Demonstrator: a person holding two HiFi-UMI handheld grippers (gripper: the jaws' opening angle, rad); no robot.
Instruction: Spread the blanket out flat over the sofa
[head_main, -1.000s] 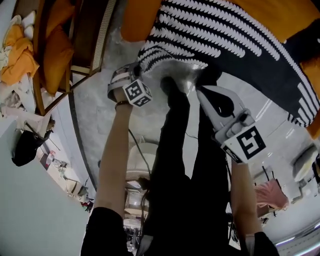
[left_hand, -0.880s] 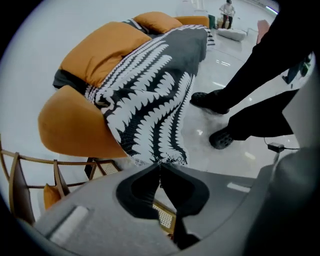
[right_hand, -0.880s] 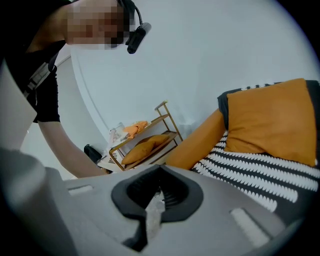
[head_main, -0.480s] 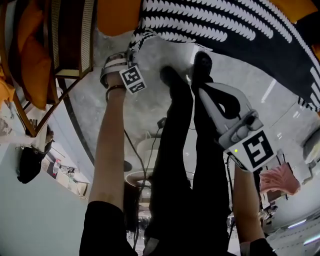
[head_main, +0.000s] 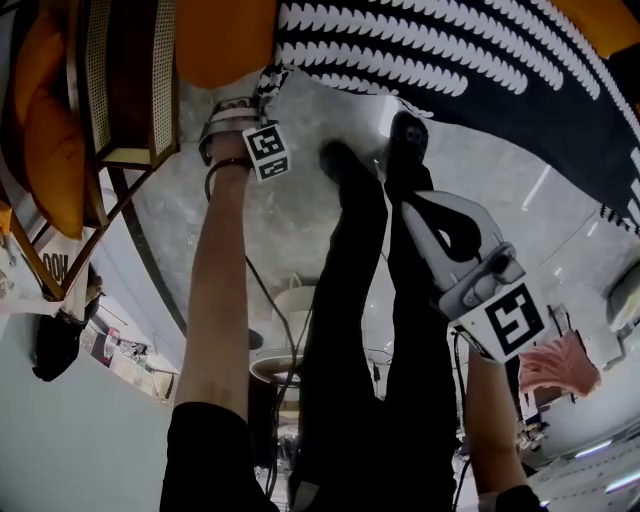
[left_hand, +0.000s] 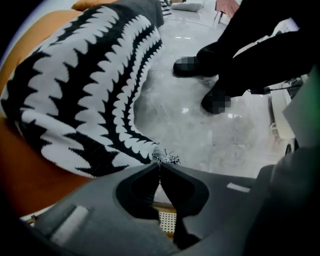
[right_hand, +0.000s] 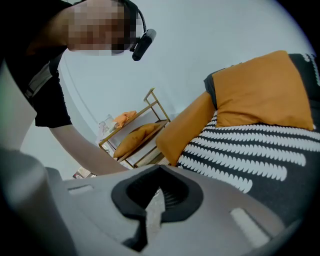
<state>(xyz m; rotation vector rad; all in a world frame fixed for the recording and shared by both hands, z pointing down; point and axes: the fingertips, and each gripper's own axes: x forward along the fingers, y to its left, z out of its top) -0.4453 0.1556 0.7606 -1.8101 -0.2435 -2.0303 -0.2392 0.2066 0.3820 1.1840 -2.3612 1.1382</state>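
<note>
Already the blanket (head_main: 450, 60) lies over much of the orange sofa (head_main: 225, 35), but its near edge hangs off toward the floor, so pulling it flat is still left, I judge. The left gripper (left_hand: 160, 164), arm stretched forward, is clamped on 1 fringed corner. The right gripper (right_hand: 159, 170) sits by the person's legs, jaws together on nothing.

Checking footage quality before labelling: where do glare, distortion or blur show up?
Head view: bright glare streaks on the glossy floor, strong fisheye curving. Left gripper view: dark vignetted corners, blanket pattern sharp. Right gripper view: nearest foreground soft, orange cushion crisp.
</note>
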